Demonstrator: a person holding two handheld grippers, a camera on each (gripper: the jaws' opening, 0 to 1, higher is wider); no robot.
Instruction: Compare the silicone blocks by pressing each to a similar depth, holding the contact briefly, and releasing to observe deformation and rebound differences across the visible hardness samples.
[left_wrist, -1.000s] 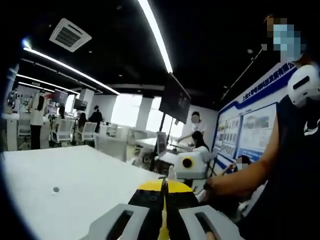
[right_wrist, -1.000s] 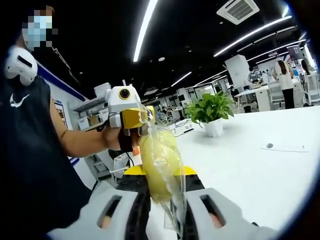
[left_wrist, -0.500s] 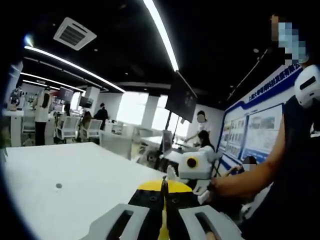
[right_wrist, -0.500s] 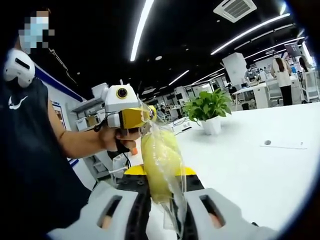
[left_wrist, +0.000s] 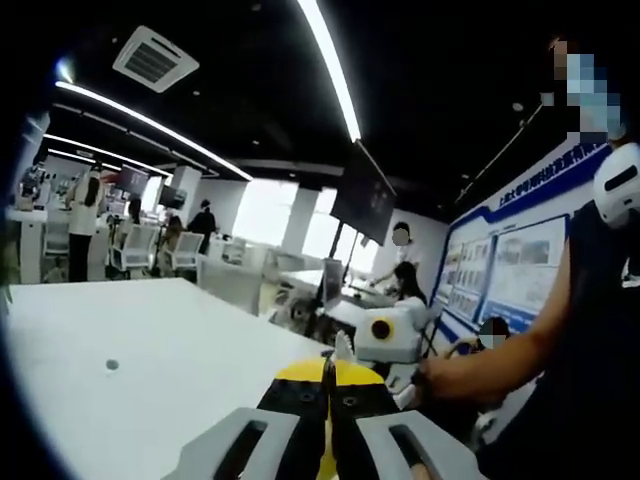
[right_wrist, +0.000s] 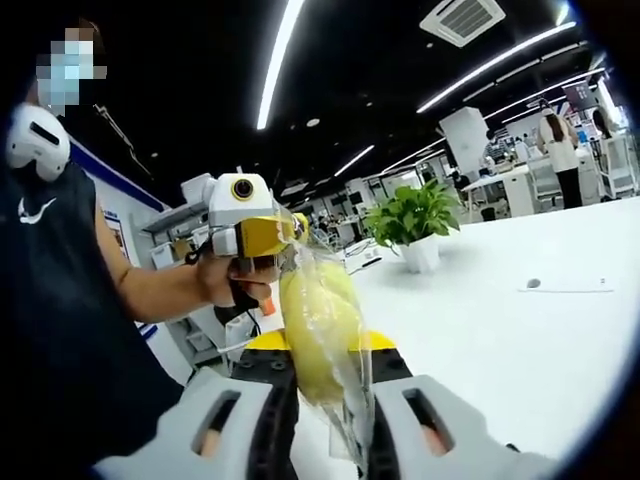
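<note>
A yellow silicone block (right_wrist: 315, 320) sits inside a clear plastic bag (right_wrist: 345, 400), held upright in the air. My right gripper (right_wrist: 318, 352) is shut on the block through the bag. My left gripper (right_wrist: 285, 232), held in a person's hand, comes into the right gripper view from the left and pinches the bag's top corner with its yellow jaws. In the left gripper view, my left gripper (left_wrist: 328, 366) has its jaws pressed together, with a sliver of clear plastic (left_wrist: 343, 345) sticking up beyond them. The right gripper (left_wrist: 382, 335) shows just beyond, in the person's other hand.
A broad white table (right_wrist: 500, 330) spreads to the right, bearing a potted plant (right_wrist: 420, 225) and a flat sheet (right_wrist: 565, 286). The same table (left_wrist: 150, 370) lies left in the left gripper view. The person's dark-clothed body (right_wrist: 50, 320) stands close, and office desks and people are far behind.
Both views have drifted slightly with the hands. The two grips on the bagged block look the same as before.
</note>
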